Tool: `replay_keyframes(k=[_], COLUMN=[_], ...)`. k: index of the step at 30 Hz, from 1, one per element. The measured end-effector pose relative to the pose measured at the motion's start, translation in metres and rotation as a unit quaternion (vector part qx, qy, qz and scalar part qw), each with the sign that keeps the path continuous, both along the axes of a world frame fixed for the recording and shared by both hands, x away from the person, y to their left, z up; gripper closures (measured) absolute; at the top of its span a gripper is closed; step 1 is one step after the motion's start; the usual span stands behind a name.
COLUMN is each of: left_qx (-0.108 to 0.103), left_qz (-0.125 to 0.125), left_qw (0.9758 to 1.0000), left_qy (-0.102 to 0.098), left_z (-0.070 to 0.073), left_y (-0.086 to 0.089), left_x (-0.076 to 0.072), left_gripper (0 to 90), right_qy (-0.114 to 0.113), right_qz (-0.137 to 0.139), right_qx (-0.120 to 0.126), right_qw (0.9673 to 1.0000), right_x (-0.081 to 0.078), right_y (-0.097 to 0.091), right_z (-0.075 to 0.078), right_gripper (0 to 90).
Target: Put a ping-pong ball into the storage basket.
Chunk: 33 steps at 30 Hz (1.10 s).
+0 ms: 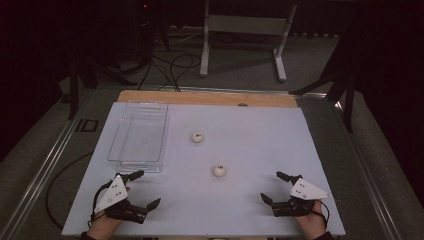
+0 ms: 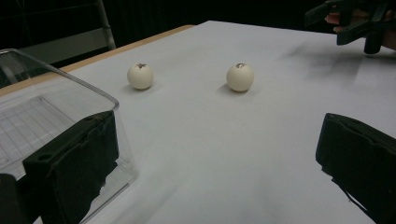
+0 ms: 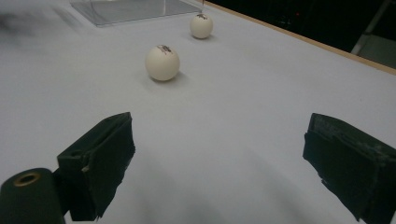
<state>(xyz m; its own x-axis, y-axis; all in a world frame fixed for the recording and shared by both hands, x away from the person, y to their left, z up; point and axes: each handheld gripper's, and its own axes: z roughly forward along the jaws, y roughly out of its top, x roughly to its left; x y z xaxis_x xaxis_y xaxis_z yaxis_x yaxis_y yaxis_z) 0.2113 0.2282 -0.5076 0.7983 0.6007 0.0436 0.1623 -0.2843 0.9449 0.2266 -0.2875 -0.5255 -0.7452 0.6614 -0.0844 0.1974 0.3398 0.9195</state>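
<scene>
**Both grippers wide open, two balls waiting beside the clear tray**

The left gripper (image 1: pixel 140 189) is held low over the white table (image 1: pixel 260 140) with its jaws spread as wide as they go, and nothing is gripped between them. The right gripper (image 1: pixel 276 187) is likewise held wide open and empty. Places are given from the clear tray (image 1: pixel 150 107), which lies at the far left of the table and holds nothing. The left gripper is just in front of the tray's near end; the right gripper is well apart from it, at the near right.

The near ball (image 1: pixel 219 170) lies to the right of the tray's near corner, between the two grippers and a little beyond them. The far ball (image 1: pixel 198 137) rests just beside the tray's right wall.

The step in hand is judged to be a reach for a ball, probably for placing in the tray. The jaws should be centred on the ball and closed gently, since a round, light ball may roll away or squirt out if nudged off-centre.

Nothing lies between the grippers and the balls. The tray's near wall stands close to the left gripper's jaw and should be cleared.
</scene>
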Motion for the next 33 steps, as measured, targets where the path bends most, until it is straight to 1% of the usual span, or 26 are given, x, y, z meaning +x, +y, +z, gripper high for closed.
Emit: replay_keyframes(k=[5, 6, 7, 9, 10, 13, 17, 18, 24, 26, 29, 33], left_qx=[-0.005, -0.007, -0.005, -0.003, -0.002, 0.001, 0.000, 0.000, -0.001, 0.002, 0.002, 0.005], left_qz=[0.002, 0.002, 0.002, 0.002, 0.001, -0.001, -0.001, -0.001, -0.003, -0.001, 0.004, 0.002], left_qw=[1.0000, 1.0000, 1.0000, 1.0000, 1.0000, 1.0000, 1.0000, 1.0000, 1.0000, 1.0000, 0.9999, 0.9999], left_qy=[0.000, 0.002, 0.003, 0.005, 0.004, 0.005, 0.005, 0.004, 0.007, 0.008, 0.010, 0.012], left_z=[-0.0006, -0.0010, -0.0014, -0.0024, -0.0024, -0.0023, -0.0021, -0.0019, -0.0019, -0.0017, -0.0017, -0.0019], left_y=[0.0008, 0.0008, 0.0007, -0.0001, -0.0003, -0.0008, -0.0005, -0.0003, 0.0002, 0.0003, 0.0011, 0.0010], left_x=[0.0004, 0.0007, 0.0011, 0.0019, 0.0019, 0.0016, 0.0011, 0.0011, 0.0003, 0.0005, 0.0006, 0.0003], left_gripper=[0.5, 0.5, 0.5, 0.5, 0.5, 0.5, 0.5, 0.5, 0.5, 0.5, 0.5, 0.5], right_qy=[0.001, -0.003, -0.011, -0.013, -0.012, -0.007, -0.011, -0.008, -0.005, -0.001, -0.005, -0.007], right_qz=[0.001, 0.000, -0.006, -0.009, -0.015, -0.017, -0.020, -0.020, -0.017, -0.015, -0.016, -0.018], right_qx=[0.000, -0.004, -0.008, -0.011, -0.013, -0.011, -0.015, -0.014, -0.015, -0.011, -0.009, -0.010], right_qw=[1.0000, 1.0000, 0.9999, 0.9998, 0.9997, 0.9998, 0.9996, 0.9997, 0.9997, 0.9998, 0.9998, 0.9998], right_x=[-0.0009, -0.0010, -0.0007, -0.0003, 0.0004, 0.0007, -0.0004, -0.0007, 0.0001, 0.0005, 0.0006, 0.0005], right_y=[0.0008, 0.0007, -0.0001, -0.0005, -0.0015, -0.0023, -0.0015, -0.0012, 0.0005, 0.0007, 0.0008, 0.0013], right_z=[0.0004, 0.0005, 0.0009, 0.0008, 0.0001, 0.0001, 0.0025, 0.0031, 0.0031, 0.0033, 0.0043, 0.0054], right_gripper=[8.7, 8.7, 8.7, 8.7, 8.7, 8.7, 8.7, 8.7, 8.6, 8.7, 8.7, 8.7])
